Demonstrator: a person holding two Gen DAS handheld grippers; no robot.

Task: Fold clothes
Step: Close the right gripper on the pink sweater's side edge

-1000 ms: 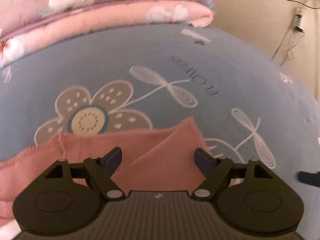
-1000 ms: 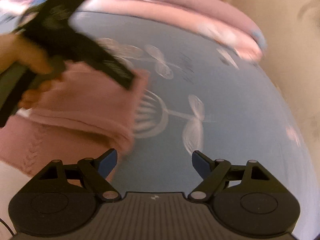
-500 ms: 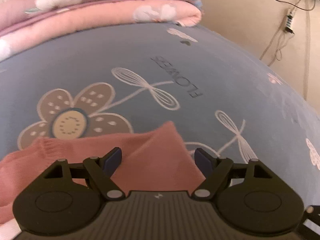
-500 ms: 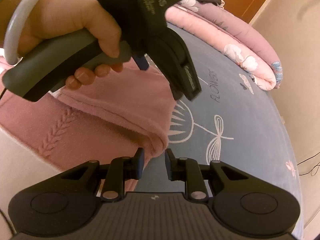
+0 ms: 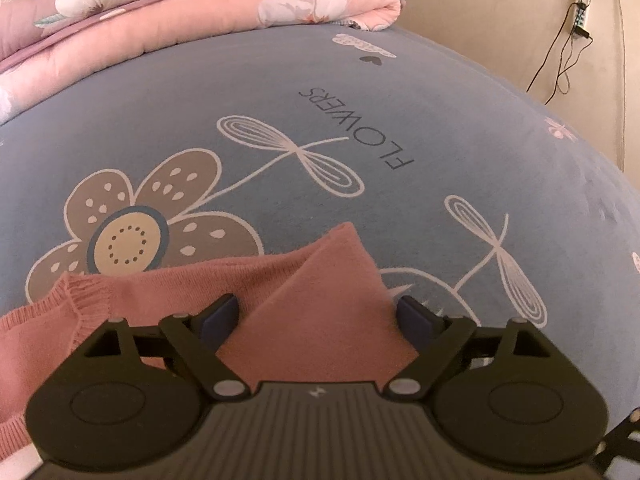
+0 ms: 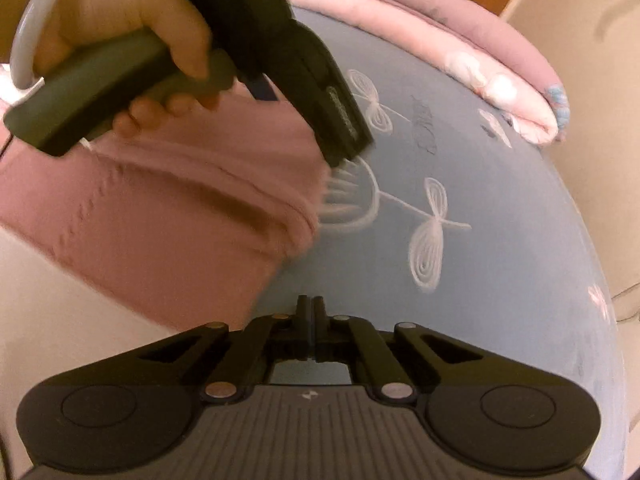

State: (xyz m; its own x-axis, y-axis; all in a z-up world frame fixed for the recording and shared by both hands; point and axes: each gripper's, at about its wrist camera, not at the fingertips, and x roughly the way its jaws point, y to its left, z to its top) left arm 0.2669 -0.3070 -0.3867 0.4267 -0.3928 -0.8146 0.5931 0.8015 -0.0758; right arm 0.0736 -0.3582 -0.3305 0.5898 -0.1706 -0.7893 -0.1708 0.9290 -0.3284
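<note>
1. Now the right hand-held gripper [image 6: 310, 312] has just snapped its jaws together; they meet with nothing between them, beside the pink sweater's [image 5: 304, 312] edge.
2. That sweater lies on the blue bed sheet [image 5: 400, 120], its folded corner pointing away.
3. Left hand-held gripper [image 5: 318, 314] has just spread wider, open around that corner, not pinching.
4. So the left one is nearer; the sweater stretches off to the left of the right one.

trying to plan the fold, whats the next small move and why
Probably close the left claw on the sweater corner: its jaws have just been opening and the corner lies between them, ungripped. The right claw has just shut, apparently on nothing.
</note>
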